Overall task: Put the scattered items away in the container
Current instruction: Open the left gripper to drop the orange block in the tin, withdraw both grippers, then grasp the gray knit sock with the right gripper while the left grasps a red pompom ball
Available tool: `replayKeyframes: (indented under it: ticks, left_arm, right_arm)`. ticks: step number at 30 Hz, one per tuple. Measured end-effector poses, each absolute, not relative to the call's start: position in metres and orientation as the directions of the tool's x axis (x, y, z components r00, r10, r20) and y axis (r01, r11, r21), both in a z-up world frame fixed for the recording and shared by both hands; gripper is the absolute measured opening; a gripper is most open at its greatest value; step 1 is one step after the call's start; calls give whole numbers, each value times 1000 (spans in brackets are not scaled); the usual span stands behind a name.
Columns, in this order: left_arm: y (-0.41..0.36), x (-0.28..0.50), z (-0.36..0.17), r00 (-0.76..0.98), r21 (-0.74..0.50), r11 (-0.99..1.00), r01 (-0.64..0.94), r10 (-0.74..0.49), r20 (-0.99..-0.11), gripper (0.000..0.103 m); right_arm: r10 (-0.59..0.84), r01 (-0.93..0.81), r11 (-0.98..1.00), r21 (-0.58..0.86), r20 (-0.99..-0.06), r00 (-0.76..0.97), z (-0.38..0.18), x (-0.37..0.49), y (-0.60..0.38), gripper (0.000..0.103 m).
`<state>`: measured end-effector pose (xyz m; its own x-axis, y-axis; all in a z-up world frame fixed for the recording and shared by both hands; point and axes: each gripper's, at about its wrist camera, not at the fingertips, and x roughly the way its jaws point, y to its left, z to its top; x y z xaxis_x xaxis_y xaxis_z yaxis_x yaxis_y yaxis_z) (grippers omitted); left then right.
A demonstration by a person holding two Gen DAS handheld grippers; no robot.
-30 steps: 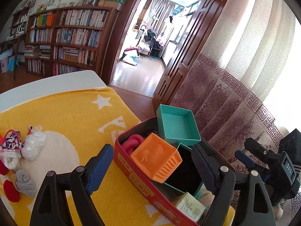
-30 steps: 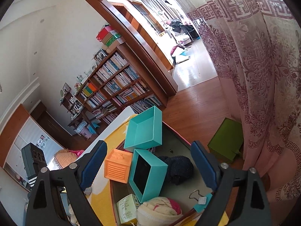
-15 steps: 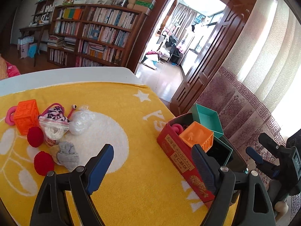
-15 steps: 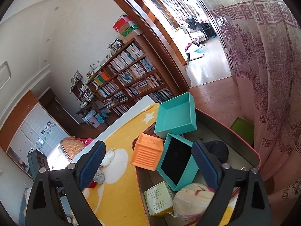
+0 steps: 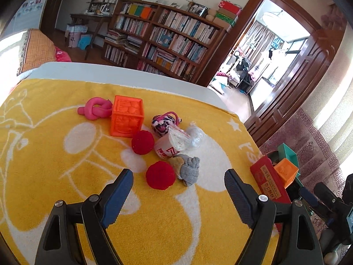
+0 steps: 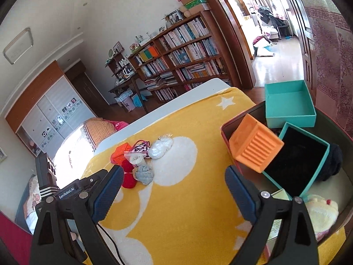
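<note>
I see a nubby yellow towel [image 5: 66, 154] of terry cloth, two fuzzy red balls [image 5: 160, 175], a matt rubbery orange block [image 5: 126, 118], a crinkly clear plastic bag [image 5: 186, 137], and, at three o'clock, a glossy red tin [image 5: 268, 183].

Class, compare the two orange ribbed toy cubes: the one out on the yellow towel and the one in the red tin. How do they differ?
The darker orange toy cube on the yellow towel stands upright on the towel among scattered items; the paler orange toy cube in the red tin lies tilted, leaning on the teal box with black lining. The first still needs tidying; the second is already in the tin. Both are soft-looking embossed cubes.
</note>
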<state>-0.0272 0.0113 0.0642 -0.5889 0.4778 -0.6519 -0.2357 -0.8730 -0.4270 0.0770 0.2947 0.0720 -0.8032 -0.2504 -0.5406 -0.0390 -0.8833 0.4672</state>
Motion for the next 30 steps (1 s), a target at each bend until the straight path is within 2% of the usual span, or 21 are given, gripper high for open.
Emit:
replayKeyframes:
  ticks: [10, 16, 24, 26, 30]
  left_arm:
    - [-19, -33, 39, -570, -454, -873, -179, 468, -675, 86]
    - [-32, -35, 34, -591, -419, -893, -166, 430, -682, 86]
    - [-46, -39, 25, -576, -474, -873, -117, 449, -683, 86]
    - [-47, -38, 26, -578, -476, -872, -118, 450, -681, 86]
    - [-41, -39, 24, -570, -470, -873, -132, 455, -684, 86]
  right_arm:
    - [-326, 55, -912, 406, -639, -697, 41, 36, 228, 95]
    - [-317, 58, -926, 372, -687, -654, 25, 10, 206, 95]
    - [-259, 106, -962, 250, -730, -632, 11, -27, 176, 94]
    - [-227, 120, -973, 197, -739, -634, 8, -35, 168, 92]
    - [-189, 147, -981, 124, -764, -617, -2, -53, 156, 81]
